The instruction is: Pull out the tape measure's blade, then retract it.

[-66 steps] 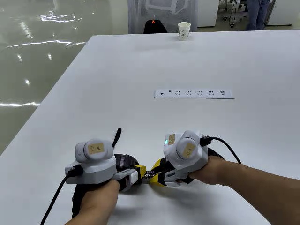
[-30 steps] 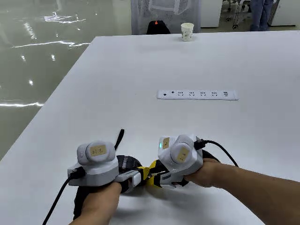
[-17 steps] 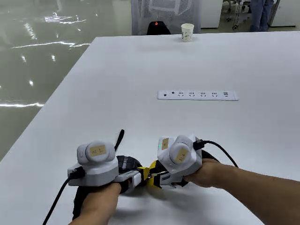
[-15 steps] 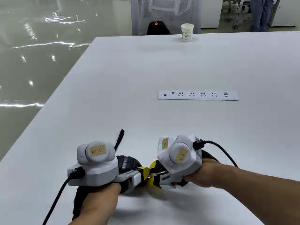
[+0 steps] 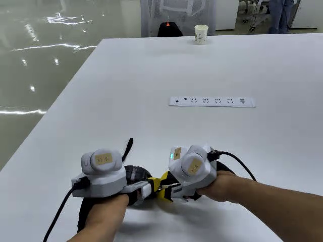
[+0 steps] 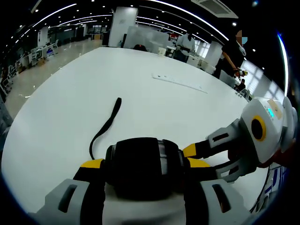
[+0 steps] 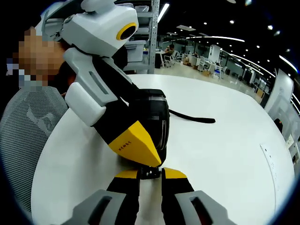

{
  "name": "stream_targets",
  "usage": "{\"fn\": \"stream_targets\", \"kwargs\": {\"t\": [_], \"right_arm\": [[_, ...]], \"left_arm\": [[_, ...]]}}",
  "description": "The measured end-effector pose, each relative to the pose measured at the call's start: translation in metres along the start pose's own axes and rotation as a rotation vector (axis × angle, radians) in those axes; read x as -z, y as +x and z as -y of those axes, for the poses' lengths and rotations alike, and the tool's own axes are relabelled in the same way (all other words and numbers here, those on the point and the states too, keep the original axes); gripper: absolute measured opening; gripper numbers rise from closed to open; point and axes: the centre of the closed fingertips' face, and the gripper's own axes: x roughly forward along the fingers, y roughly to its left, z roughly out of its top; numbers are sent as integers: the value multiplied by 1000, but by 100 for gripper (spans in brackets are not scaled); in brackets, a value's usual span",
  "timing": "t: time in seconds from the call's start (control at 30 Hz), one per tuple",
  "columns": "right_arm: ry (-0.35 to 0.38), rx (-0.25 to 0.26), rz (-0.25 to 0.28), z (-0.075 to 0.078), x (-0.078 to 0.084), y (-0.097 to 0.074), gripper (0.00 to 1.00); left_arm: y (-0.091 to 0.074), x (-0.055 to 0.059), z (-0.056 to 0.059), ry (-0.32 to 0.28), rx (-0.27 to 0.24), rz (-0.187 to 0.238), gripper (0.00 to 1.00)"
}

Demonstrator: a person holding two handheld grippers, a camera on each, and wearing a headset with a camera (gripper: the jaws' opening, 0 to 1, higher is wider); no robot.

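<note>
On the white desk (image 5: 151,75), close to its near edge, sits the round black tape measure case (image 6: 140,152), and both grippers are on it. The left gripper (image 6: 143,165), white with yellow-tipped jaws, has its jaws spread wide around the case and pressed against its two sides, so the case is clamped between them. The case's thin black wrist strap (image 6: 107,125) trails away across the desk behind it, lying flat in a loose curve.

The right gripper (image 7: 150,175) meets the case from the opposite side. Its yellow-tipped jaws are drawn almost together, pinching the small dark metal hook (image 7: 150,171) at the blade's end (the hook sits just beside the case's mouth, right under the left gripper's yellow jaw tip). In the head view the two grippers are nearly touching, each held in one of the person's hands.

Farther back, well apart from the grippers, a long white power strip (image 5: 212,101) lies across the desk, and a white paper cup (image 5: 201,34) stands upright near the far edge.
</note>
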Motion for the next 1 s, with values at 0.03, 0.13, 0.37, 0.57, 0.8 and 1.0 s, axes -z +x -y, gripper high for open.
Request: {"fn": "stream_targets", "kwargs": {"t": [0.03, 0.13, 0.37, 0.57, 0.8, 1.0], "right_arm": [[1, 0, 1, 0, 0, 0, 14], [4, 2, 2, 0, 0, -1, 15], [16, 8, 2, -1, 3, -4, 16], [29, 15, 7, -3, 6, -10, 18], [54, 31, 14, -4, 11, -23, 21], [82, 57, 21, -4, 19, -36, 23]], "left_arm": [[0, 0, 0, -1, 1, 0, 64], [0, 0, 0, -1, 3, -1, 64], [-2, 1, 0, 3, 3, 1, 64], [-5, 3, -3, 16, 5, -2, 67], [-10, 4, -6, 36, 7, 1, 69], [-13, 8, -10, 61, 12, -5, 68]]}}
